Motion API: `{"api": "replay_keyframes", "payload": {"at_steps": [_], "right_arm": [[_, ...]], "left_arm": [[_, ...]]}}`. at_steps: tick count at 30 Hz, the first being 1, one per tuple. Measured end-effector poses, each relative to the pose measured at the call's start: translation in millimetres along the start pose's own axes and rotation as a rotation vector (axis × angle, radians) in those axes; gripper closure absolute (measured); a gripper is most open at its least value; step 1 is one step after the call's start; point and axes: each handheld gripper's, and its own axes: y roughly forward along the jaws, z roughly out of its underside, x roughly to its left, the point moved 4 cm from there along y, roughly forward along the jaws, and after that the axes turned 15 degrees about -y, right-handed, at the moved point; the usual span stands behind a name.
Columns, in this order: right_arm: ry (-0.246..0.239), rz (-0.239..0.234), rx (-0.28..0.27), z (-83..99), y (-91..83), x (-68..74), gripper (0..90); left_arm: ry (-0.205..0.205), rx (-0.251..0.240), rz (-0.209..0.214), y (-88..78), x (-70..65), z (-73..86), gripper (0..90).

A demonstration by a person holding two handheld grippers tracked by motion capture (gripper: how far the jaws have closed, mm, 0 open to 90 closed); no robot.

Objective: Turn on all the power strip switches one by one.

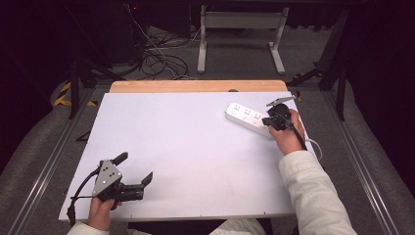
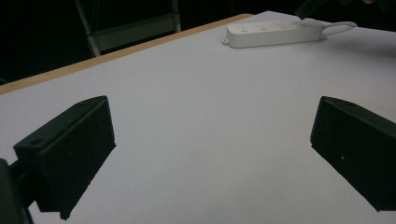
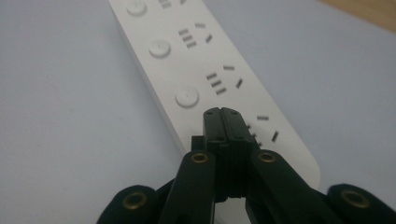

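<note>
At the left we see the left gripper [image 1: 135, 169] held in the person's left hand [image 1: 101, 210] near the front edge of the white table [image 1: 186, 147]. Its jaws stand wide apart with nothing between them, and in the left gripper view only bare table lies between the two black jaws. From this gripper the power strip [image 2: 273, 32] lies well ahead and off to the right, far across the table.

Moving right, the power strip [image 1: 248, 119] rests flat near the far right corner of the table, with its white cable [image 2: 338, 25] looping off its end. The right gripper [image 1: 268, 120], in the person's right hand [image 1: 288, 134], has its tips directly over the near end of the strip. In the right gripper view its jaws are pressed together, clenched on nothing, with the tips [image 3: 222, 116] just above the strip's last socket, beside the nearest round button [image 3: 187, 97]. We cannot tell whether the tips touch the strip
</note>
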Motion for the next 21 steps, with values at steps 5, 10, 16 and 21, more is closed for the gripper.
{"api": "replay_keyframes", "payload": {"at_steps": [5, 10, 16, 21], "right_arm": [[-0.002, -0.012, -0.089, -12.6, -8.4, 4.7, 90.0], [-0.001, -0.019, -0.094, -16.0, -7.4, 4.1, 90.0], [-0.001, -0.042, -0.092, -23.3, 0.2, 4.9, 90.0], [-0.009, -0.049, -0.089, -25.7, 8.0, 6.8, 90.0]], "left_arm": [[-0.001, 0.001, -0.001, 0.4, 0.1, 0.0, 0.2], [-0.005, 0.000, -0.001, 0.2, 0.3, 0.0, 0.2], [-0.004, 0.001, -0.001, 0.1, 0.2, 0.0, 0.2], [-0.004, 0.002, -0.002, 0.5, 0.4, 0.1, 0.2]]}}
